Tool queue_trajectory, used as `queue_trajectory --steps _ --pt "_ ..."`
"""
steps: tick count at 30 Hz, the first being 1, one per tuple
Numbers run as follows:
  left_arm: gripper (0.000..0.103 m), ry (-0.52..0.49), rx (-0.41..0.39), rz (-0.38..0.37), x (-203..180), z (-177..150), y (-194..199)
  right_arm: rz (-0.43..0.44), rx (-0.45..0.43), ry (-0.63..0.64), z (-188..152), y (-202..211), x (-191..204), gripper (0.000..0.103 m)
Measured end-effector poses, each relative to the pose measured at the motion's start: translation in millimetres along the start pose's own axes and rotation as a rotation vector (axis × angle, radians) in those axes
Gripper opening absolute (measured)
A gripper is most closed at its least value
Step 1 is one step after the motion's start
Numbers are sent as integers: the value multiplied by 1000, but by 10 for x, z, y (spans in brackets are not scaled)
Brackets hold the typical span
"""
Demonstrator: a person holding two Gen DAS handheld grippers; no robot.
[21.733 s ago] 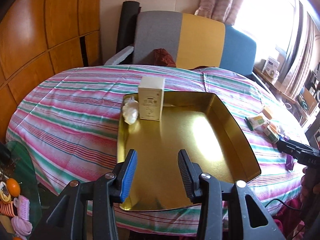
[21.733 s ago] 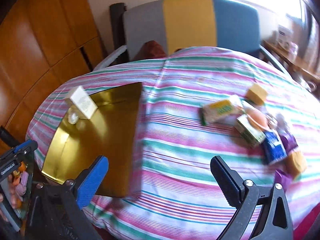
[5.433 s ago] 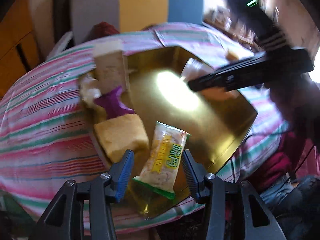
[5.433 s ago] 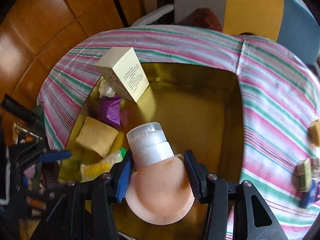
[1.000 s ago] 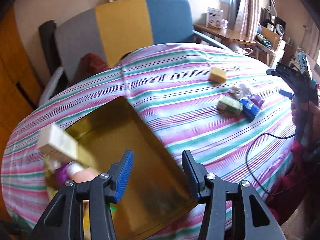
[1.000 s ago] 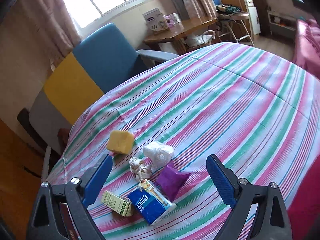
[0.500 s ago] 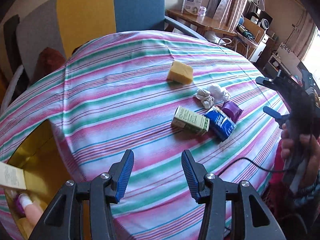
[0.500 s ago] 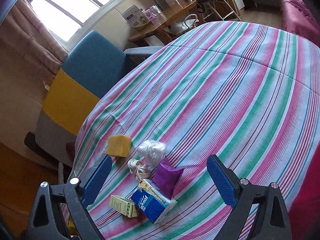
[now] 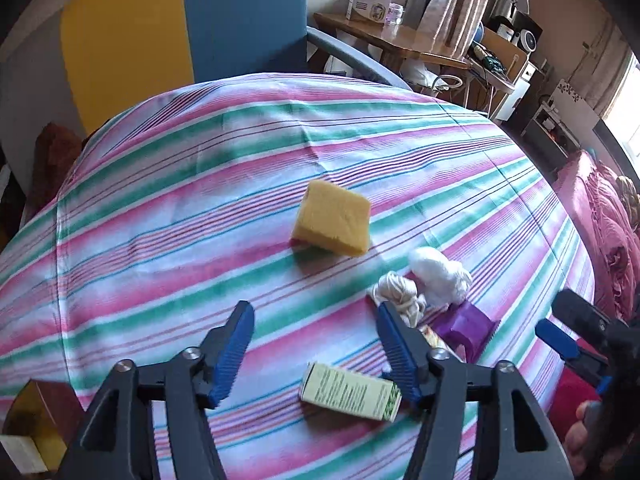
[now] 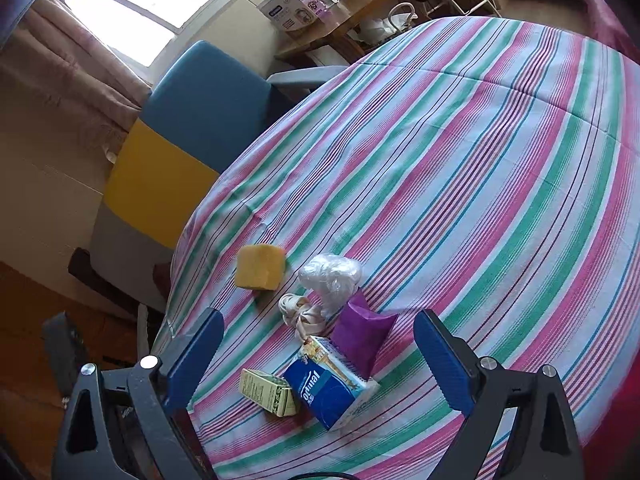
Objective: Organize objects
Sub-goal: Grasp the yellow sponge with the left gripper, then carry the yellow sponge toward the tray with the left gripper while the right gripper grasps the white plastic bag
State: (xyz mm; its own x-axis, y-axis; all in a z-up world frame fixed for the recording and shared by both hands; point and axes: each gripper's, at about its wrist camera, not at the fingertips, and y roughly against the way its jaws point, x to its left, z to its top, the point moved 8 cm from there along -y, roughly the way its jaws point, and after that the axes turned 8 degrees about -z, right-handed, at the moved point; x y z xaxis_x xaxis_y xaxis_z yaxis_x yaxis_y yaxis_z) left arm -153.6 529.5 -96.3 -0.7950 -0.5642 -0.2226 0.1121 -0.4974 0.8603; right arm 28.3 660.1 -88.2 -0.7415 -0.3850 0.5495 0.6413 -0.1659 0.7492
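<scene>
Loose items lie on the striped tablecloth (image 9: pixel 200 208). A yellow sponge (image 9: pixel 332 224) (image 10: pixel 259 267), a white plastic bundle (image 9: pixel 440 276) (image 10: pixel 330 274), a cream cord knot (image 9: pixel 398 294) (image 10: pixel 300 316), a purple packet (image 9: pixel 466 330) (image 10: pixel 362 334), a blue tissue pack (image 10: pixel 326 390) and a green-and-cream small box (image 9: pixel 350 392) (image 10: pixel 270 392). My left gripper (image 9: pixel 316 356) is open and empty, hovering above the small box. My right gripper (image 10: pixel 316 364) is wide open and empty over the tissue pack; it also shows in the left wrist view (image 9: pixel 576 340).
The gold tray's corner (image 9: pixel 24 420) with a cream carton (image 9: pixel 20 452) shows at the lower left. A grey, yellow and blue sofa (image 9: pixel 180 32) stands behind the table. A wooden side table (image 9: pixel 400 36) with clutter stands at the back right.
My left gripper has swung right from the tray and closer to the loose items; its jaws have opened wider. The right gripper has moved slightly closer to them.
</scene>
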Motion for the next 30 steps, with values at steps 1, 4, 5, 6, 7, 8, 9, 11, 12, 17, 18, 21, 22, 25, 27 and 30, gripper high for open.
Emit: queue_trajectory --steps 1,4,5,6,7,8,9,11,12,17,18,21,22,25,27,30 --pt "75 -21 -4 9 -27 71 -70 8 6 -3 -7 -5 3 97" --pt "83 -105 4 28 -130 255 -314 25 18 -11 -16 -19 7 97" --pt "84 -126 12 38 -146 297 -404 30 22 -13 -17 -26 6 97" --pt "84 -145 25 52 -152 330 -499 36 28 -16 -22 -35 7 97" --pt "84 -155 40 61 -149 351 -585 40 34 -19 -28 -44 7 97" --pt "84 -162 52 73 -137 369 -665 44 39 -22 -34 -52 9 97" --pt "84 -171 60 87 -126 402 -748 45 43 -22 -37 -60 8 97" --pt "84 -188 75 108 -105 439 -882 47 50 -20 -44 -72 17 98" --pt "84 -200 75 136 -97 465 -938 50 52 -19 -47 -75 22 98" --pt "59 -239 73 126 -145 451 -1021 36 55 -14 -47 -99 7 98" --pt "58 -227 45 119 -146 444 -941 32 53 -13 -43 -100 2 98" --pt "57 -182 -22 75 -121 388 -600 20 45 -5 -32 -95 0 98" --pt "57 -161 -28 70 -96 356 -502 16 43 -2 -32 -94 0 98" --pt "57 -109 -47 24 -38 146 -88 0 33 5 -20 -78 -10 97" --pt "58 -112 -64 36 -27 -28 169 -18 28 10 -13 -71 -27 97" --pt "58 -94 -77 16 10 -304 575 -55 17 42 -20 -72 -23 97"
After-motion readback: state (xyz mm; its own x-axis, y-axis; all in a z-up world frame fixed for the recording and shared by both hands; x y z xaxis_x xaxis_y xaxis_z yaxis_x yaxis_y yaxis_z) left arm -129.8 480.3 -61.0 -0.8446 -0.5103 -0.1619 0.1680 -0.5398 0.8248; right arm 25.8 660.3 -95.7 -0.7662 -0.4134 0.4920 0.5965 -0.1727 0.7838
